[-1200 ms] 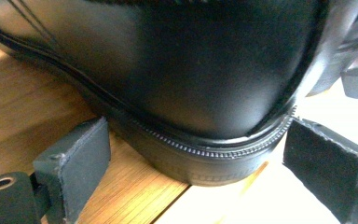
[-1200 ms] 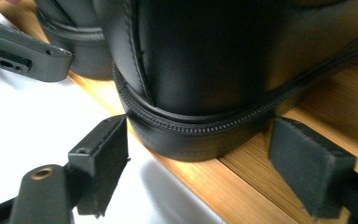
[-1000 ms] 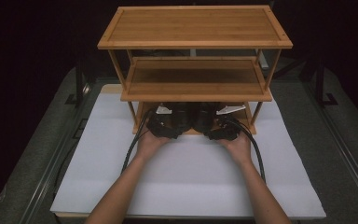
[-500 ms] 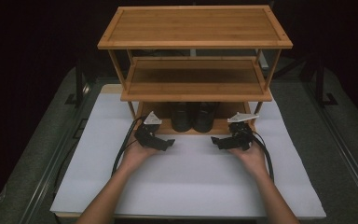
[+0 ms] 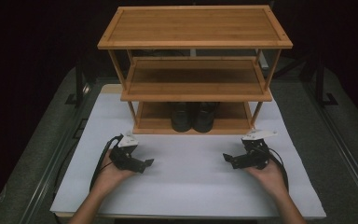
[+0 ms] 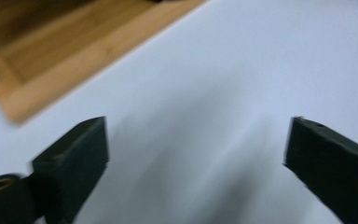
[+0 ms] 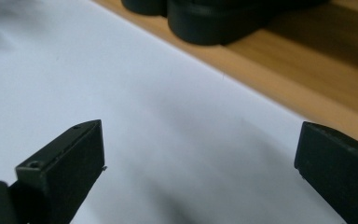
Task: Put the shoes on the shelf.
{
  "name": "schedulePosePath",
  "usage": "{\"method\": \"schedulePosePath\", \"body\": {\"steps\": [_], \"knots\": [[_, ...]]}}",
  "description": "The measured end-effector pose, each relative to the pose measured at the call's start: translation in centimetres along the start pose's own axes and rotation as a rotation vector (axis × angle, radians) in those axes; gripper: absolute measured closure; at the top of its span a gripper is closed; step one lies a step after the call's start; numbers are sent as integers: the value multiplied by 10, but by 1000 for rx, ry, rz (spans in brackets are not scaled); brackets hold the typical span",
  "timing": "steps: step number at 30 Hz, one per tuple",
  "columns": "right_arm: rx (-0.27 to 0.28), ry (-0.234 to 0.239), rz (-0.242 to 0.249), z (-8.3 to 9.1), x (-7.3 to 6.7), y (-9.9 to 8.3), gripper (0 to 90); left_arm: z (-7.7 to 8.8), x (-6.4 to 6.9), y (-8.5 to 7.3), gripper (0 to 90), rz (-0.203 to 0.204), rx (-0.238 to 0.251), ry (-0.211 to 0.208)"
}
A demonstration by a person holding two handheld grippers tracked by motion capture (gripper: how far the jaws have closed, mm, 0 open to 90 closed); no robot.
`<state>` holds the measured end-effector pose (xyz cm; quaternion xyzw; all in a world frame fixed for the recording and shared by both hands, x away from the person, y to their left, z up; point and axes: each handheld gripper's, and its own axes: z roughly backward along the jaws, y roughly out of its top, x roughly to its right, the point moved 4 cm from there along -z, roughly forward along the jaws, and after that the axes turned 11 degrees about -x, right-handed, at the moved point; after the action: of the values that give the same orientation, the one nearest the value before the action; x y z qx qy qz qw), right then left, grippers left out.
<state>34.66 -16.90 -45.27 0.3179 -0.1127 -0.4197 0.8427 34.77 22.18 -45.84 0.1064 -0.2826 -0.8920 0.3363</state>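
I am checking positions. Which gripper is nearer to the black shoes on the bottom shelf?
Right, slightly. The black shoes sit right of centre; the right gripper is front-right of them, the left gripper front-left, farther off.

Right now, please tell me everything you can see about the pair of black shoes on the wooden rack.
The pair of black shoes stands on the bottom tier of the wooden rack, near its middle, side by side and close together, toes toward the person. They look dark and matte, with thick rounded soles resting flat on the wood. The middle shelf hides their upper parts. Nothing grips them: both grippers hover open over the white mat.
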Motion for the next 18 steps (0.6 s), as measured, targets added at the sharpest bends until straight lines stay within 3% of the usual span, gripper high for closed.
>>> {"method": "schedulePosePath", "body": {"steps": [6,9,12,16,18], "knots": [[-23,-22,-2,15,-1,-28,13,19,4,-34,18,9,-27,31],[-37,-28,-7,21,0,-42,13,32,5,-51,6,11,-17,51],[-76,-59,-5,27,3,-57,13,40,6,-62,6,14,-3,44],[-94,-68,-36,34,8,-75,13,46,7,-83,6,7,-37,76],[-95,-70,-51,38,10,-82,13,46,7,-89,6,7,-45,72]]}}
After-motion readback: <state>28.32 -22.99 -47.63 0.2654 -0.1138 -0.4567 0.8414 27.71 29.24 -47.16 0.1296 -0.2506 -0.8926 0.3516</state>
